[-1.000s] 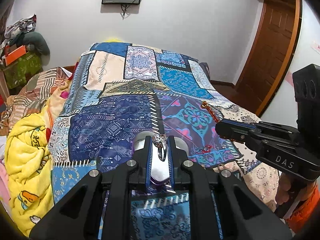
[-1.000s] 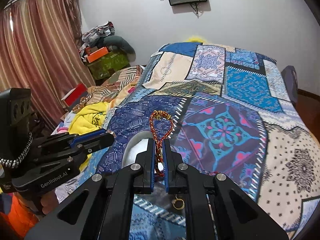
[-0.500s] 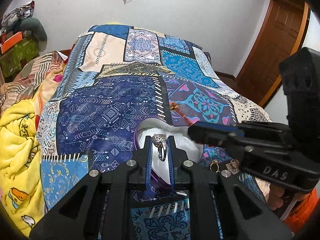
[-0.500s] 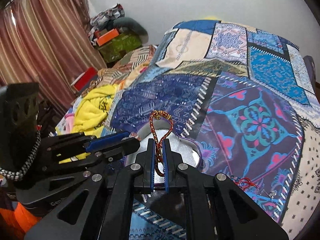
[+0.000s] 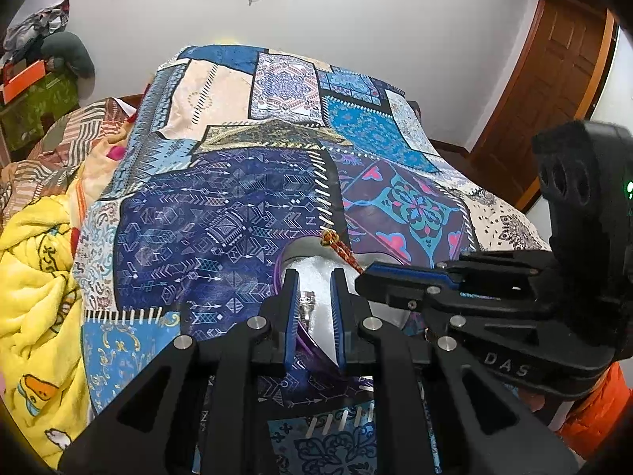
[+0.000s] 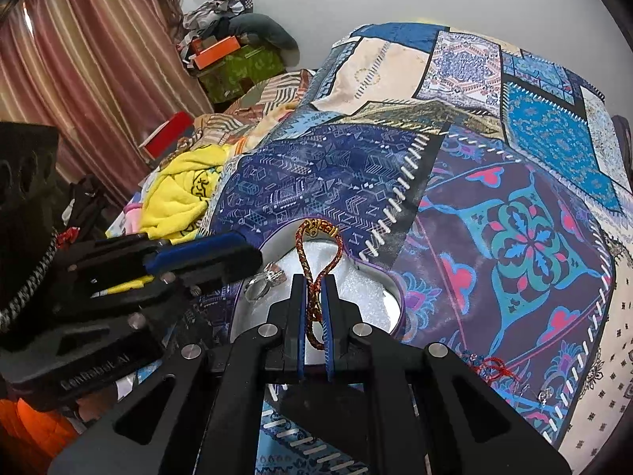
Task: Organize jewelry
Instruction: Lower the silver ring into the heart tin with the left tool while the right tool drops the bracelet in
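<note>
Both claws hang over the white-lined box (image 6: pixel 368 289) on the bed (image 6: pixel 514 213). Right claw (image 6: pixel 315 293) is pinched tight on the braided bracelet (image 6: pixel 316 237), its loop sticking out toward 12 o'clock over the box's far rim; the tail is hidden between the pads. Left claw (image 5: pixel 315 297) is nearly closed, with the ring (image 5: pixel 306 303) between its pads. Whether they actually press it, can't tell. Most of the box is hidden behind both claws. A red string (image 6: pixel 492 368) lies at 4 o'clock, tiny and hard to make out.

We see a printed cloth bedspread (image 5: pixel 221 213), smooth and matt; a braided cord bracelet (image 6: pixel 316 261), rough; a shiny metal ring (image 6: pixel 263 282); matt black plastic grippers; a glossy wooden door (image 5: pixel 554 91).
</note>
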Demonstrator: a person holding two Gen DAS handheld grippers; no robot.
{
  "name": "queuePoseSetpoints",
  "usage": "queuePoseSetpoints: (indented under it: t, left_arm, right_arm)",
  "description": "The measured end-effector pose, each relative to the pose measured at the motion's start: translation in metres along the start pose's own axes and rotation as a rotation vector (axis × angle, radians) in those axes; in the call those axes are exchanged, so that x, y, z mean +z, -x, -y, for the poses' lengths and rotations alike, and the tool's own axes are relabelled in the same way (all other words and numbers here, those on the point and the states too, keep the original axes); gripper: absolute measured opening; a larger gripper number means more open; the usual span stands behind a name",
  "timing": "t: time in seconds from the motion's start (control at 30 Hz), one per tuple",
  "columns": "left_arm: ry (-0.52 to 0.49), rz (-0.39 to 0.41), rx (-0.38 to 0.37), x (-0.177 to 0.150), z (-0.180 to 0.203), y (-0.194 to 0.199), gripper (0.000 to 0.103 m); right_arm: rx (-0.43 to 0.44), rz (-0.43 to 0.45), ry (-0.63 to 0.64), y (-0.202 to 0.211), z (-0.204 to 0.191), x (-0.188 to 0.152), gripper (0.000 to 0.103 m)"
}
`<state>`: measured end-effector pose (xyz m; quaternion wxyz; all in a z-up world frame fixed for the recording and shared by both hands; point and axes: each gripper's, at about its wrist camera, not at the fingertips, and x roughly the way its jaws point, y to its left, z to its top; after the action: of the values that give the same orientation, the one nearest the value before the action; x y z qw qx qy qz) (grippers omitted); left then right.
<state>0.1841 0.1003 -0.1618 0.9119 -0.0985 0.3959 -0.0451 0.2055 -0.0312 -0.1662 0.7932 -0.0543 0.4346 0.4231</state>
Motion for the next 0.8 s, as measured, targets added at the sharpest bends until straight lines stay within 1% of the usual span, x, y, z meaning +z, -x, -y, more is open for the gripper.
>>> queuePoseSetpoints:
  t: [0.03,0.1,0.17,0.2,0.3,0.37,0.43,0.6,0.67,0.8]
  left_arm:
    - [0.002,0.003,0.003,0.001,-0.001,0.001,0.013]
    - [0.006,0.010,0.010,0.001,-0.002,0.006,0.013]
    - [0.005,0.016,0.023,0.002,-0.003,0.010,0.013]
    - [0.005,0.018,0.028,0.002,-0.003,0.012,0.013]
    - [0.012,0.021,0.039,0.002,-0.006,0.018,0.014]
    - [0.018,0.026,0.043,0.002,-0.006,0.021,0.022]
    - [0.018,0.037,0.051,0.002,-0.005,0.027,0.026]
    - [0.012,0.057,0.058,0.003,0.001,0.040,0.030]
    - [0.007,0.064,0.059,0.004,0.004,0.045,0.033]
    - [-0.013,0.071,0.057,0.003,0.015,0.054,0.037]
  right_arm:
    - [0.000,-0.005,-0.001,0.000,0.001,0.000,0.008]
    - [-0.006,-0.014,0.000,0.000,0.000,0.000,0.017]
    - [-0.019,-0.014,-0.001,0.001,-0.001,0.000,0.034]
    - [-0.027,-0.007,0.000,0.003,-0.002,0.000,0.037]
    - [-0.039,0.017,0.000,0.011,-0.004,0.000,0.038]
    - [-0.046,0.030,-0.005,0.017,-0.005,0.001,0.038]
    - [-0.062,0.050,-0.003,0.026,-0.007,0.002,0.038]
    - [-0.106,0.095,0.008,0.049,-0.011,0.000,0.038]
    - [-0.121,0.115,0.005,0.059,-0.012,-0.001,0.038]
    - [-0.150,0.139,0.002,0.074,-0.011,-0.004,0.038]
